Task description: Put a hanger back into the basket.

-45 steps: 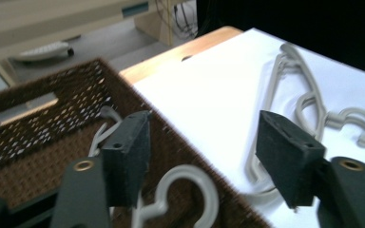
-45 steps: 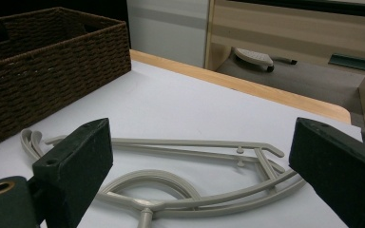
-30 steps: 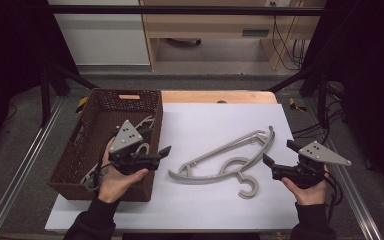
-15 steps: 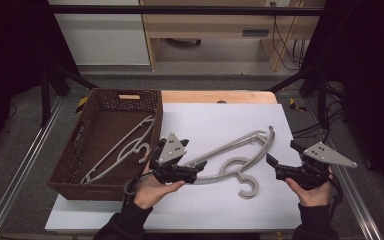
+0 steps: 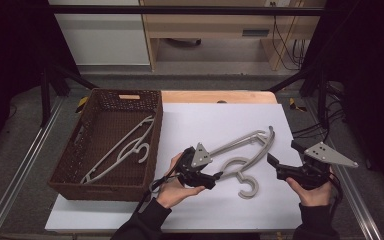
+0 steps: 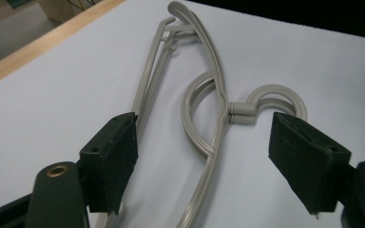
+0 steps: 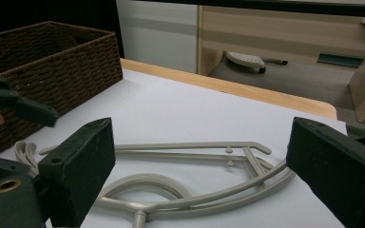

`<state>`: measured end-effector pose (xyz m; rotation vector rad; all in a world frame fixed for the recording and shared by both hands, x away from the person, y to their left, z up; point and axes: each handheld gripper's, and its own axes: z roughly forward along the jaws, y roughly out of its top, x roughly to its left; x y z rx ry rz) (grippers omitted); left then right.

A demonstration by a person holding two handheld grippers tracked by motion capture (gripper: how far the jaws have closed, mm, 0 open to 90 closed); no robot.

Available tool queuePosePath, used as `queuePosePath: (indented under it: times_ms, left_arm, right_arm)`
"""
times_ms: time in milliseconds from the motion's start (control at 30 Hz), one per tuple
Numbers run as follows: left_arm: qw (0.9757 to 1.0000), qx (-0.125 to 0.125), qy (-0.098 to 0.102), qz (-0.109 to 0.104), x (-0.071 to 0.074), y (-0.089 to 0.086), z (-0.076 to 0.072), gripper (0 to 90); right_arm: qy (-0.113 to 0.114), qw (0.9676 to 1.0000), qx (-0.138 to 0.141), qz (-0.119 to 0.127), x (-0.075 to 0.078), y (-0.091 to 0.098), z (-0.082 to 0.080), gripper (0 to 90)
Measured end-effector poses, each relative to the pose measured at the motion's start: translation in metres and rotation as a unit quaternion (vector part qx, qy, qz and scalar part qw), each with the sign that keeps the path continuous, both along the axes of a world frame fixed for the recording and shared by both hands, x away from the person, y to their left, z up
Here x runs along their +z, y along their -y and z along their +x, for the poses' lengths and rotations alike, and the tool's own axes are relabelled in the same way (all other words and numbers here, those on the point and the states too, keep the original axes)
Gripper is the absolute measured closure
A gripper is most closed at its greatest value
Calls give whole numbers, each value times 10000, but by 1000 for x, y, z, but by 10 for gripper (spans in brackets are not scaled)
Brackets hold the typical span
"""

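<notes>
At frame centre the left gripper (image 5: pixel 215 176), jaws spread, straddles the near end of the grey hangers (image 5: pixel 247 150) lying on the white table (image 5: pixel 200 125), while the right gripper (image 5: pixel 272 162), jaws also spread, hovers at lower right and another hanger (image 5: pixel 125 147) lies in the wicker basket (image 5: pixel 75 155) at left.

This looks like a lab or test room. A black metal frame (image 5: pixel 55 80) stands around the white surface (image 5: pixel 205 120), loose cables (image 5: pixel 285 35) hang behind, and the floor (image 5: pixel 10 165) is grey carpet.
</notes>
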<state>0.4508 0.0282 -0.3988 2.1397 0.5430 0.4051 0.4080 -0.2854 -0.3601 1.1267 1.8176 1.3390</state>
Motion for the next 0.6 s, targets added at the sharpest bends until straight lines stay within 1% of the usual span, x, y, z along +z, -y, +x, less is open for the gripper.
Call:
queuePosePath:
  times_ms: [67,100,133,167,200,300,333,400,467,500,533,600]
  left_arm:
    - [10000,-28,-54,57,-6,4,3,263]
    - [9999,-59,-85,135,-8,6,5,274]
    - [9997,-86,-116,191,-13,10,7,296]
    - [9997,-86,-116,191,-13,10,7,305]
    - [9996,-113,-127,236,-15,12,9,305]
    - [9991,-194,-192,331,-22,18,13,347]
    - [9985,-215,-194,459,-24,20,15,361]
    - [9978,-255,-221,573,-28,24,18,376]
    - [9971,-287,-243,657,-31,28,20,385]
    - [9970,-290,-266,663,-32,30,20,407]
    - [9962,-335,-258,755,-34,35,22,418]
    - [9959,-351,-271,787,-36,38,23,431]
  right_arm:
    - [-4,10000,6,1,0,0,0,89]
    - [-12,10000,24,13,0,-1,0,86]
    - [6,10000,68,-28,0,-1,-1,80]
    - [6,10000,68,-28,0,-1,-1,80]
    - [20,10000,81,-26,0,-2,-1,80]
    - [41,9999,105,-30,0,-2,-1,75]
    - [44,9999,112,-32,0,-2,-1,74]
    - [49,9999,121,-29,0,-2,-1,73]
    - [35,9999,123,-27,0,-2,-1,73]
    - [57,9999,146,-34,0,-3,-1,73]
    - [55,9998,169,-51,-1,-4,0,73]
    - [48,9998,199,-75,-1,-5,0,73]
